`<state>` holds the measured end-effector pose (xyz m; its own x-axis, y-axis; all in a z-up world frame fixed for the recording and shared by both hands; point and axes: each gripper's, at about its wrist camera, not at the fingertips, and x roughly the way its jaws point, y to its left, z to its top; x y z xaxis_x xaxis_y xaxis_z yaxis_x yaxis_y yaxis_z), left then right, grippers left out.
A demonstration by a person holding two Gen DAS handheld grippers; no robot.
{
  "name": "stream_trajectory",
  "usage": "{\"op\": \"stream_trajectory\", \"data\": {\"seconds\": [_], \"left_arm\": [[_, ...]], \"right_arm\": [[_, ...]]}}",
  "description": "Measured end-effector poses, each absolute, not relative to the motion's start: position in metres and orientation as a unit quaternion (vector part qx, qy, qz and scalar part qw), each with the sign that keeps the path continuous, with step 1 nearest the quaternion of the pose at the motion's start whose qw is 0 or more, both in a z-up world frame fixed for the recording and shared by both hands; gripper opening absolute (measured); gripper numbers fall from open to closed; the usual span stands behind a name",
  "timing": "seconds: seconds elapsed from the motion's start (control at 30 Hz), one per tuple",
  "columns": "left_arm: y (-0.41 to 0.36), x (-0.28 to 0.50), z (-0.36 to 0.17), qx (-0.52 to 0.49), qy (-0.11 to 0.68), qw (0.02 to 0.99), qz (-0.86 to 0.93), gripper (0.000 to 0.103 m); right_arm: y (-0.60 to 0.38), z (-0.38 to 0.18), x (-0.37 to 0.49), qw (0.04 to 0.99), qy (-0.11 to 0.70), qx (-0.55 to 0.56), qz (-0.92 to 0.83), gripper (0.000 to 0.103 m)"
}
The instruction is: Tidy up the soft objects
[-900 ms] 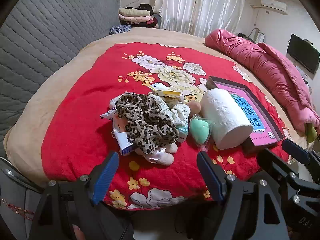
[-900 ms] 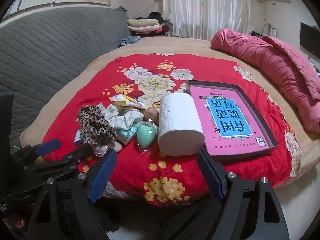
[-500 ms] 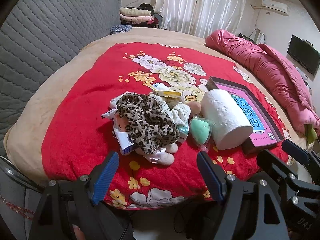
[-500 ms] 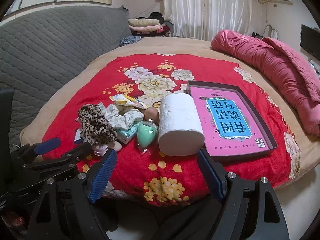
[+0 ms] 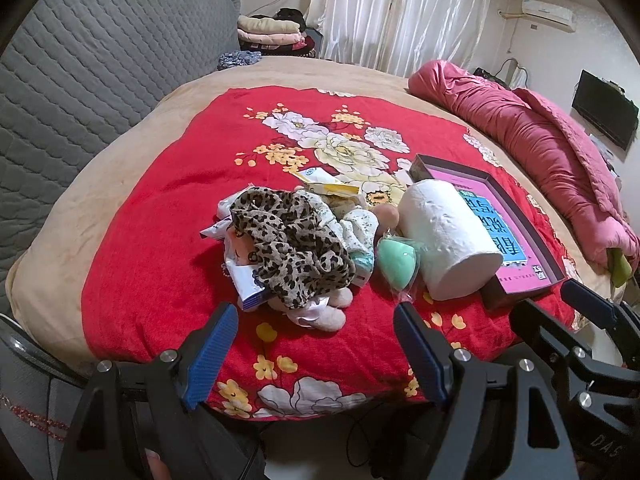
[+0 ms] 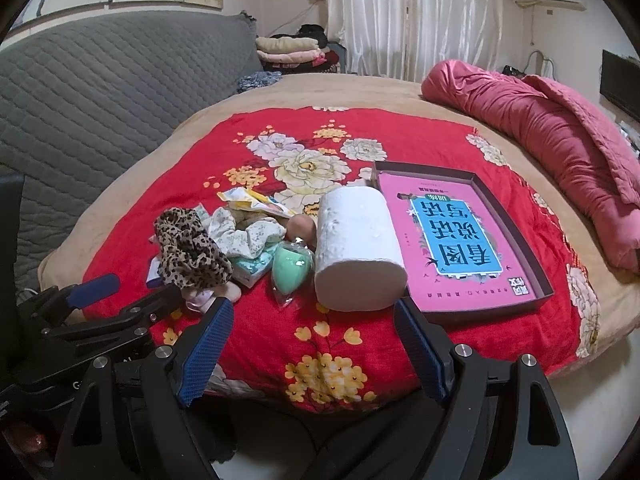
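A heap of soft things lies on the red floral blanket [image 5: 152, 240]: a leopard-print scarf [image 5: 292, 248], a floral cloth [image 5: 360, 228], a pale plush piece [image 5: 324, 314], tissue packets [image 5: 248, 284] and a mint-green sponge [image 5: 396, 258] in clear wrap. A white paper roll [image 5: 444, 236] lies beside them. My left gripper [image 5: 316, 340] hangs open before the bed's near edge, short of the heap. Likewise open, my right gripper [image 6: 314, 336] points at the paper roll [image 6: 358, 248] and the sponge [image 6: 290, 264], with the scarf [image 6: 188, 252] at left. Nothing is between either pair of fingers.
A dark shallow box [image 6: 508, 216] with a pink and blue book in it [image 6: 456, 240] lies right of the roll. A rolled pink quilt [image 6: 560, 140] lines the bed's right side. A grey quilted headboard [image 5: 80, 72] stands at left, folded clothes [image 5: 272, 34] behind.
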<state>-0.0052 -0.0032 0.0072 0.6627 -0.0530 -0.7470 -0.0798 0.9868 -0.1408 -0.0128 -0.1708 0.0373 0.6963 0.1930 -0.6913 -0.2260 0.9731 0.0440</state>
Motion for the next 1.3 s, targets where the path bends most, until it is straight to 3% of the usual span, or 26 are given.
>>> {"op": "stream_trajectory", "data": {"seconds": [1.3], "left_arm": [[0.0054,-0.0032,0.0038,-0.096,0.417,0.904,0.000,0.079]], "right_arm": [[-0.1673,0.0314,-0.0099,0.918,0.378,-0.024,0.120,0.083]]}}
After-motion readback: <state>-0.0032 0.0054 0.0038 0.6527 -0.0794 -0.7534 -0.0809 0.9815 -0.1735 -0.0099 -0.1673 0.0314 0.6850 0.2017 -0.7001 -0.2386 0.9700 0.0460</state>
